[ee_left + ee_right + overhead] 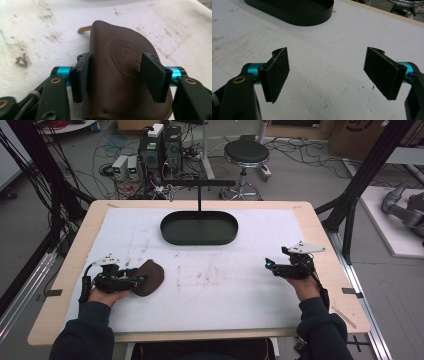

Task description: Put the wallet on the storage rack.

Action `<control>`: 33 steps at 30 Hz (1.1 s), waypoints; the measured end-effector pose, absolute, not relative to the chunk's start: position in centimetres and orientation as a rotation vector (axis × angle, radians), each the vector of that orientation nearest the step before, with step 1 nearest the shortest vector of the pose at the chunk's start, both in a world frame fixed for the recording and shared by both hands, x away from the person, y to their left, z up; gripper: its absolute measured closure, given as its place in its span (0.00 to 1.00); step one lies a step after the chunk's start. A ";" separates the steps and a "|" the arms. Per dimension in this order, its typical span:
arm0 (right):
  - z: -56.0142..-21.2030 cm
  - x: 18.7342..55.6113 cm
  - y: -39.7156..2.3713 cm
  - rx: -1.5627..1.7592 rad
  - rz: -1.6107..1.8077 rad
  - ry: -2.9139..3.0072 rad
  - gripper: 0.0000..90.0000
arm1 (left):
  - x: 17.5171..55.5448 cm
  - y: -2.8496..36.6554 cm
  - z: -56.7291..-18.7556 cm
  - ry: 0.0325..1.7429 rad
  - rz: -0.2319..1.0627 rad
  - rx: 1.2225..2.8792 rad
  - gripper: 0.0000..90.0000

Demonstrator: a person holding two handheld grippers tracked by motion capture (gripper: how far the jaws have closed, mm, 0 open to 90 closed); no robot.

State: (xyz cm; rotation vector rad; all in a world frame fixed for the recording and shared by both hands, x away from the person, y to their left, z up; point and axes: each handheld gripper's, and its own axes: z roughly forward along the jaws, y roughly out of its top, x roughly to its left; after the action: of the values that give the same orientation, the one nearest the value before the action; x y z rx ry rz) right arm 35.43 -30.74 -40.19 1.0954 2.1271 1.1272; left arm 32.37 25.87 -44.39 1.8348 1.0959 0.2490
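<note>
My left tool (136, 280) sits low at the near left, its hand (102, 296) gripping it from behind, forearm coming in from the bottom edge in a dark sleeve. In the left gripper view its jaws stand partway in, their pads (81, 75) pressing on what lies between them. My right tool (270, 265) hangs at the near right, pointing left, jaws spread wide, pads (277, 72) bare. The right hand (302, 282) holds it level.

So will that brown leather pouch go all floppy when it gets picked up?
Probably a bit. The brown leather pouch already bows up in a curve between the jaws of the left hand-held gripper, so it bends easily. It looks thin and flat, so likely light. Its smooth surface might slip.
</note>
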 end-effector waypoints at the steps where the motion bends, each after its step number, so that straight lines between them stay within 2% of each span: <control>1: -40.2 35.4 -30.7 1.097 1.128 2.129 0.23 | 32.3 25.7 -44.2 1.084 0.273 1.843 0.51; 9: -40.2 35.4 -30.8 1.098 1.125 2.127 0.23 | 31.6 24.1 -43.0 1.005 0.420 1.844 0.62; 16: -40.3 35.4 -30.6 1.093 1.137 2.141 0.23 | 31.2 23.0 -42.3 0.924 0.427 1.821 0.68; 21: -40.3 35.5 -29.8 1.066 1.160 2.161 0.23 | 31.0 21.9 -42.2 0.863 0.403 1.831 0.68; 26: -40.2 35.8 -26.0 0.990 1.271 2.242 0.23 | 30.8 20.5 -41.9 0.819 0.413 1.850 0.69; 32: -40.9 36.9 -18.6 0.831 1.332 2.392 0.23 | 31.0 20.4 -41.9 0.827 0.406 1.841 0.69; 33: -40.9 36.9 -18.6 0.831 1.332 2.392 0.23 | 31.0 20.4 -41.9 0.826 0.406 1.841 0.69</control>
State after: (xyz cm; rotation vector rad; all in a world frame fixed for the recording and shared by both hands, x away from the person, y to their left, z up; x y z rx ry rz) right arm 36.86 -18.58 -40.89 0.8310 2.3915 1.3318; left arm 31.05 20.40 -41.93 1.8415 0.8264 0.4062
